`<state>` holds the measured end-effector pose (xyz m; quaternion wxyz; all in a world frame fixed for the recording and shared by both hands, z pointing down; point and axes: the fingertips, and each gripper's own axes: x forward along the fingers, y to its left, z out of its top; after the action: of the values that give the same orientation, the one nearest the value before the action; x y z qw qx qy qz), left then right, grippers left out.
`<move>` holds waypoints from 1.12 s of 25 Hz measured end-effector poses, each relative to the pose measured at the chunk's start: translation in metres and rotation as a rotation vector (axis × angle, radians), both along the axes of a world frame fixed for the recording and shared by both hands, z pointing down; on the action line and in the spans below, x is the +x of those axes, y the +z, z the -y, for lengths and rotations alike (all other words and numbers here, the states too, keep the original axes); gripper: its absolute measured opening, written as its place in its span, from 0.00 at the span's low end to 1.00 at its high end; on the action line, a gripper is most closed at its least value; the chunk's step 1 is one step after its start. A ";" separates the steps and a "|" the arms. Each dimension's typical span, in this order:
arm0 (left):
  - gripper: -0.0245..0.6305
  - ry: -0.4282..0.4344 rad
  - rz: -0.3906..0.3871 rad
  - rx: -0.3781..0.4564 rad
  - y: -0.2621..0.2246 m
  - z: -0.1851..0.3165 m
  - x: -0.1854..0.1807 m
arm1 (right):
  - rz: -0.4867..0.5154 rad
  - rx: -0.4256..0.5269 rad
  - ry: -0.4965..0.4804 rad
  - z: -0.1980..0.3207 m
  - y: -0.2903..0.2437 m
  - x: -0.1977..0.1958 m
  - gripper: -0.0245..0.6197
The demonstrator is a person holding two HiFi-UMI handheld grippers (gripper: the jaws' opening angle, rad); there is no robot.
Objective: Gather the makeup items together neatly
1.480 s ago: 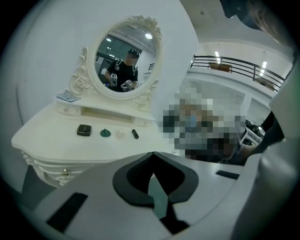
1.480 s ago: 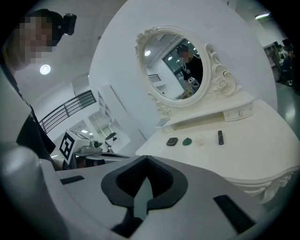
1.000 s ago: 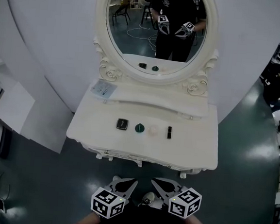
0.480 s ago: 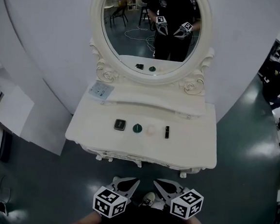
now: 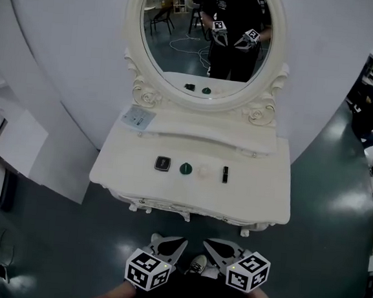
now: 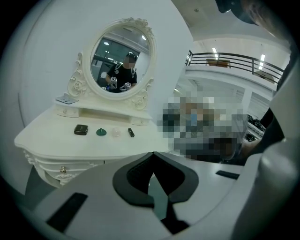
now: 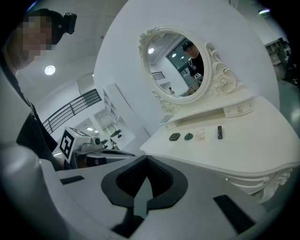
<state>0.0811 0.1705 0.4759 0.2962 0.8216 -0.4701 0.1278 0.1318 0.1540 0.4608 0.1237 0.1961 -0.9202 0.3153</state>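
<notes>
Dressing table (image 5: 254, 196): white, with a curved front. The makeup items lie on its bare top, about midway across.
Mirror (image 5: 184, 22): oval with a carved frame, standing at the back. It reflects the person holding both grippers.
Raised shelf (image 5: 208, 129): runs under the mirror. At its left end is a flat pale packet (image 5: 137, 117), well apart from the row of items.
Left gripper (image 5: 179, 242): held low in front of the person, well short of the table. Its jaws are together with nothing between them.
Right gripper (image 5: 208, 245): just beside the left one and equally far from the table. Its jaws are also closed and empty.
Row of items: four pieces lie in one short straight line, near each other but not touching.
Progress: the pieces already sit close and in order. This could be a finished gathering or a set-out row due to be drawn tighter, and the pictures do not settle which.
Containers: no tray, box or bag is in view, and the items rest directly on the tabletop.
Black compact (image 5: 163, 164): square, lid shut, at the left end of the row. Its contents are hidden.
Green round piece (image 5: 186, 169): second in the row.
Pale piece (image 5: 204, 171): third, and too faint to identify.
Black tube (image 5: 225, 174): slim, at the right end, lying crosswise to the row.
</notes>
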 end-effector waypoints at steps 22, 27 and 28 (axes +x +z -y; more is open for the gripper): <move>0.05 0.014 -0.001 -0.017 0.003 -0.001 0.002 | -0.003 -0.017 -0.008 0.000 0.005 -0.002 0.08; 0.05 0.011 -0.012 -0.034 0.006 0.002 0.001 | -0.002 -0.024 -0.004 0.002 0.007 -0.001 0.08; 0.05 0.012 -0.012 -0.035 0.007 0.002 0.002 | -0.001 -0.025 -0.004 0.003 0.008 0.000 0.08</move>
<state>0.0828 0.1681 0.4827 0.3127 0.8197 -0.4611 0.1328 0.1314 0.1510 0.4684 0.1272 0.1930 -0.9165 0.3266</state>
